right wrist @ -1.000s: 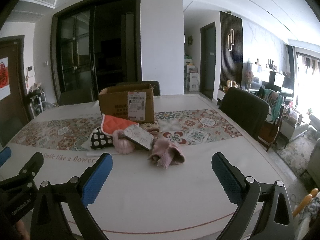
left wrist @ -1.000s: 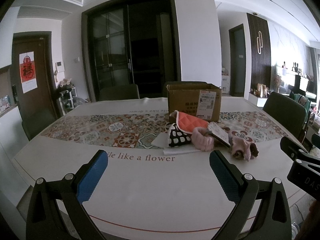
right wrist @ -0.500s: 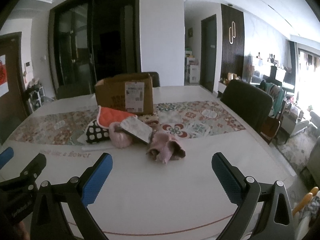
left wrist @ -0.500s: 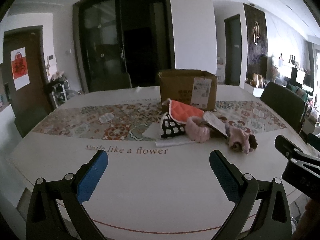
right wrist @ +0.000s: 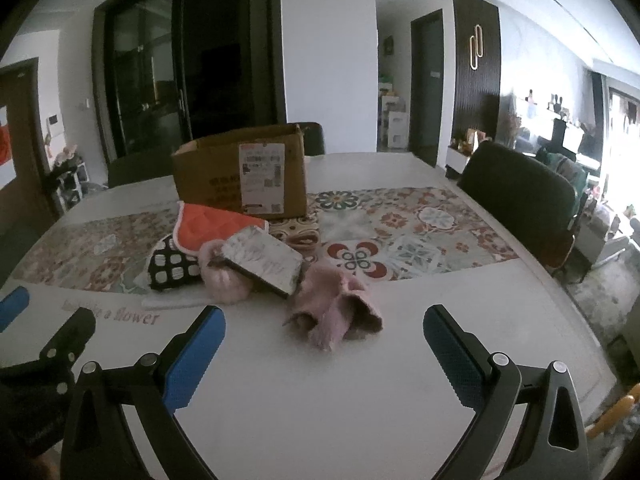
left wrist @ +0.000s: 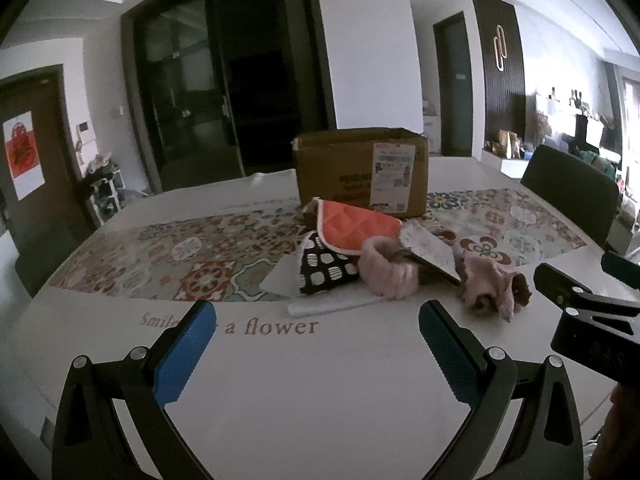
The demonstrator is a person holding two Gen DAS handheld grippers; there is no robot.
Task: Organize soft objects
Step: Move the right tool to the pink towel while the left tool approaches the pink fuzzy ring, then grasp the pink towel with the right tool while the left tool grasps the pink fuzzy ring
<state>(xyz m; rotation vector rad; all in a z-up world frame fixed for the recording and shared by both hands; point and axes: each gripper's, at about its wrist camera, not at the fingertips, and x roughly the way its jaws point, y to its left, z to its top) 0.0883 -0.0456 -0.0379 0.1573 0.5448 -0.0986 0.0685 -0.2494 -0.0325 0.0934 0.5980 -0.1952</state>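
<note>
Left wrist view: the left claw [left wrist: 316, 324] hangs over the white table [left wrist: 304, 392] with its two blue fingers spread wide and nothing between them. The right claw [right wrist: 324, 330] is spread wide too and holds nothing. It hangs just to the right of the left one.

The soft things lie in a small heap near the middle of the table. There is an orange pad [left wrist: 356, 226], a black and white spotted cloth [left wrist: 326, 270], a fluffy pink ring [left wrist: 386, 270] and a crumpled pink cloth [right wrist: 334, 312]. A flat card with a flower print [right wrist: 262, 260] leans on the pink ring. A white sheet [left wrist: 332, 305] lies under the heap.

The crumpled pink cloth is the nearest thing to the right claw, a little ahead of it. The table between the claws and the heap is bare.

Behind the heap stands a brown box [left wrist: 360, 170] with a white label. A long cloth with flower shapes [left wrist: 192, 248] runs across the table under the box. A dark chair [right wrist: 520, 196] stands on the right side.
</note>
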